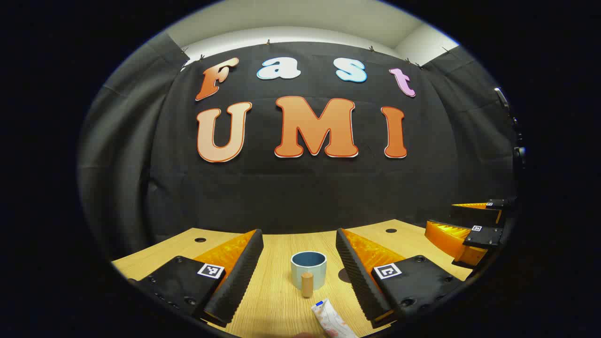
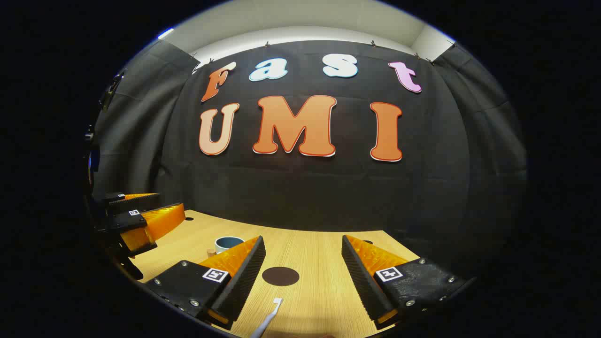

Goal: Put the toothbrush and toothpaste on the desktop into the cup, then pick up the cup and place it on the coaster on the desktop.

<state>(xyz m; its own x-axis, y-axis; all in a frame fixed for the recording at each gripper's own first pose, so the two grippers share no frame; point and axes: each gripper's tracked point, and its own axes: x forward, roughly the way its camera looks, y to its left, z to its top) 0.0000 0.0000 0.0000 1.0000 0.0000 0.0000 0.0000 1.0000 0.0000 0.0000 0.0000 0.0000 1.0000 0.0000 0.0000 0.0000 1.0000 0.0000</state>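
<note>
In the left gripper view a pale blue cup [image 1: 308, 269] with a wooden handle stands upright on the desktop, ahead of my left gripper [image 1: 298, 274], which is open above the desk. A white toothpaste tube [image 1: 331, 319] lies just below the cup. My right gripper [image 1: 462, 225] shows at the far right. In the right gripper view my right gripper [image 2: 303, 277] is open above a dark round coaster [image 2: 280, 276]. A white toothbrush [image 2: 268, 317] lies in front of the coaster. The cup [image 2: 227, 243] sits behind its left finger, and my left gripper [image 2: 141, 218] hangs at the far left.
The light wooden desktop [image 1: 274, 300] has small round holes [image 1: 200, 240] near its back corners. The black cloth wall stands close behind the desk's far edge. The desktop [image 2: 314, 263] stretches bare between coaster and wall.
</note>
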